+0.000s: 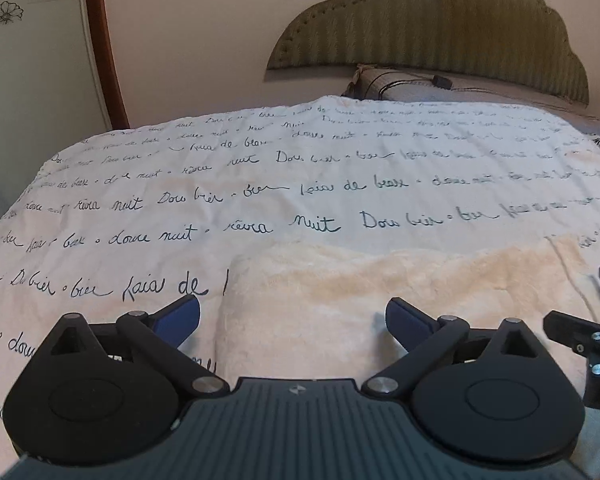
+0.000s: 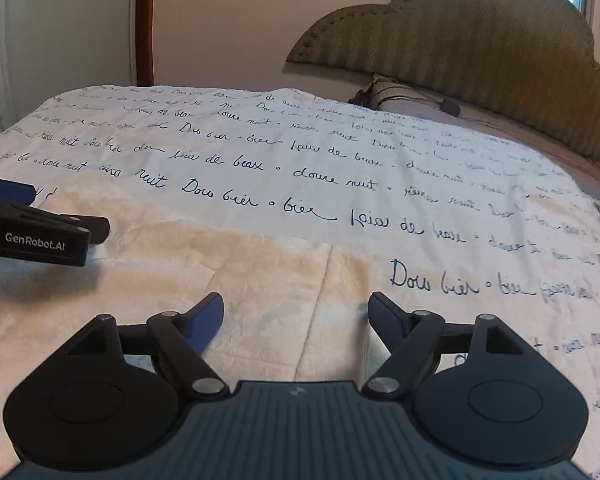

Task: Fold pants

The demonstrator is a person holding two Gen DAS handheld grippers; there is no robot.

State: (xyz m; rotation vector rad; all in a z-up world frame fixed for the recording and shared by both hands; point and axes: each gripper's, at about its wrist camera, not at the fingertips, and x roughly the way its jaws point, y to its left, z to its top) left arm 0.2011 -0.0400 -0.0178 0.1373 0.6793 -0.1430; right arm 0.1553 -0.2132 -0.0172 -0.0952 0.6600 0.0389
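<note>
Both grippers, left gripper and right gripper, are hanging wide apart, nothing grabbed, fluffy cream pants lying right under the jaws.

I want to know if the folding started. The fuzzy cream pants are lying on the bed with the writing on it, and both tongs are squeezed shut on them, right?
Not quite. The cream pants do lie on the bedspread with the writing, but both tongs are open, holding nothing. The left wrist view shows the left tongs spread apart; the right wrist view shows the same for the right tongs.
</note>
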